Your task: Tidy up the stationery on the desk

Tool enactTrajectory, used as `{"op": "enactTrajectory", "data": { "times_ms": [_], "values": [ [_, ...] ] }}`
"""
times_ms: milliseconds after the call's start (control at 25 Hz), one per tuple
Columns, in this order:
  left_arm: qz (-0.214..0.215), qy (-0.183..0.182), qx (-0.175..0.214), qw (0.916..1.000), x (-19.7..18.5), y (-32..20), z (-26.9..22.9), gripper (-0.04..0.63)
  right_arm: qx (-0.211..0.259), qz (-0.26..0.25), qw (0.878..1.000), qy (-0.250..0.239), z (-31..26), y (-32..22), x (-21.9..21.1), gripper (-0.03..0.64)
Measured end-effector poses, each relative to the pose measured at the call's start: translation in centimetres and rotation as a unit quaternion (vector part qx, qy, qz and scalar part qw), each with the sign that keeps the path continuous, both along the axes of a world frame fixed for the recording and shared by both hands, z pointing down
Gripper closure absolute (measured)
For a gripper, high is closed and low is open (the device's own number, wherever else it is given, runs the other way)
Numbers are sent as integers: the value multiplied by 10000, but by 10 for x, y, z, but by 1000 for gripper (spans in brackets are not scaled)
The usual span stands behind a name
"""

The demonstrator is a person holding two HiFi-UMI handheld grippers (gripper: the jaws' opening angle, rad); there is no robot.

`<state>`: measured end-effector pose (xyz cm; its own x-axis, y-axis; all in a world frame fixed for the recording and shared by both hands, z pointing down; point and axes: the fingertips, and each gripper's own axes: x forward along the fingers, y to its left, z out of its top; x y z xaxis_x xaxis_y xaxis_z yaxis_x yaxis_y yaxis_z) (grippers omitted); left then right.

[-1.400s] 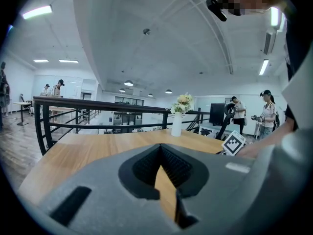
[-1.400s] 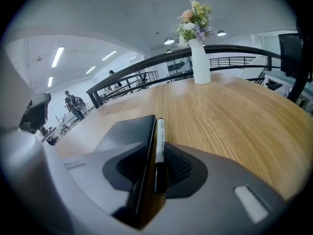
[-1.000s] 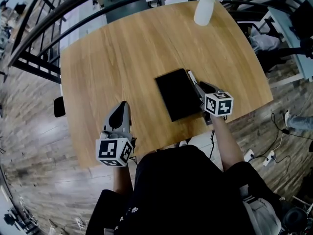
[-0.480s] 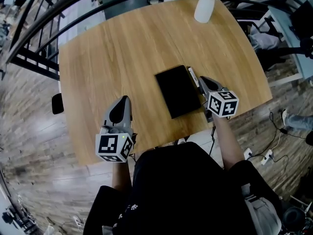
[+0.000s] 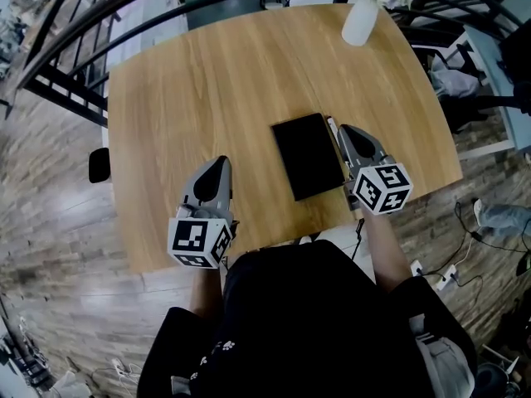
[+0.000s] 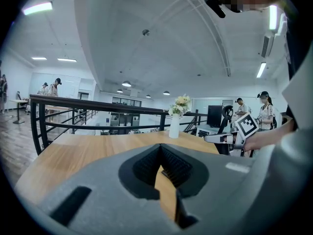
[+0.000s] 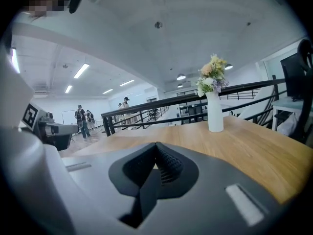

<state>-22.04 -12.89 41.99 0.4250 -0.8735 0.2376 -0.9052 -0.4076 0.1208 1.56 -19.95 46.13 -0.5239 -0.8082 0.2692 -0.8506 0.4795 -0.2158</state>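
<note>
A black notebook (image 5: 309,156) lies flat on the wooden desk (image 5: 207,81), near its front edge. Just right of the notebook hovers my right gripper (image 5: 343,131), lifted off the desk. Its jaws have just been closing and now stand shut on a thin pen, whose white end (image 5: 332,123) pokes out beside the tips. In the right gripper view a dark sliver sits between the pads (image 7: 168,165). My left gripper (image 5: 217,164) rests shut and empty to the left of the notebook; bare wood shows through its closed jaws (image 6: 160,153).
A white vase of flowers (image 5: 361,19) stands at the desk's far right corner, also seen as vase (image 6: 174,126) and vase (image 7: 214,111). A black railing (image 5: 58,65) runs along the far left. Cables and a power strip (image 5: 452,268) lie on the floor at right.
The right gripper has closed at the pen beside the notebook and risen off the desk with it. The left gripper has kept still.
</note>
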Motion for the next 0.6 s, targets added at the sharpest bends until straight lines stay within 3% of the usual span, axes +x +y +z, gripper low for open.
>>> {"op": "enactTrajectory", "data": {
  "times_ms": [600],
  "values": [
    [-45,18,-25,10000,-6,4,0,603,186,-108,9997,117,-21,5,-10,611]
  ]
}}
